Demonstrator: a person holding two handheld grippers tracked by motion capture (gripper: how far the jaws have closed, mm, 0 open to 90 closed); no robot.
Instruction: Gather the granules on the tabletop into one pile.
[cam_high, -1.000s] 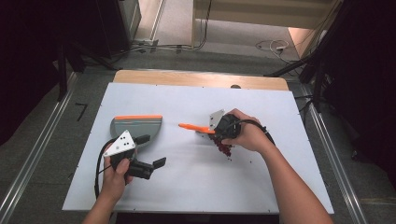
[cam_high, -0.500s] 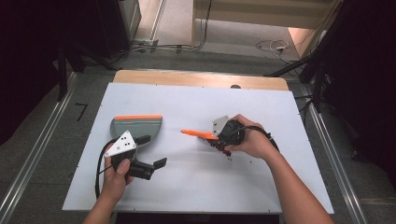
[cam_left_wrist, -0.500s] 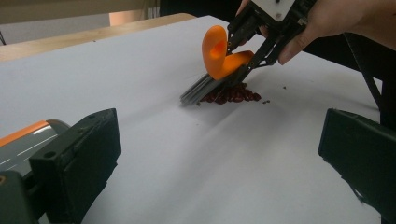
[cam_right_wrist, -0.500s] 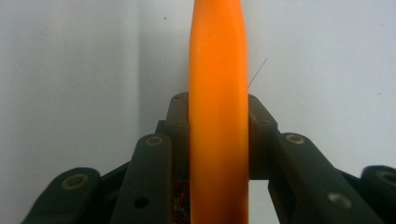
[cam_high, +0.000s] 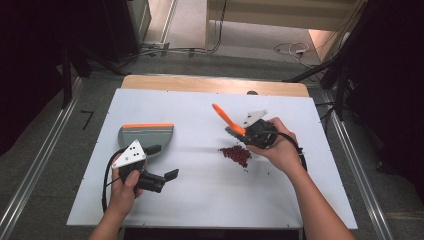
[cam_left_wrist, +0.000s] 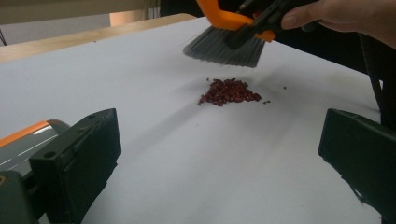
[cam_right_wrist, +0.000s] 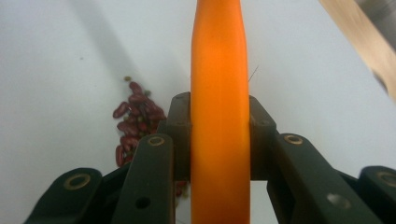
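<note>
Red beans (cam_high: 235, 155) lie heaped mid-table, slightly right of centre. Just above and beyond them hangs the brush (cam_high: 231, 124), bristles clear of the table (cam_high: 200, 200), its orange handle clamped between the jaws of the right gripper (cam_high: 250, 134). Well to the left sits the dustpan (cam_high: 145, 136), with the left gripper (cam_high: 159, 179) near it, jaws wide and empty. A hard or fast sweep would likely scatter beans across the slick white top, and with the pan so far off, some could roll over the edge.
</note>
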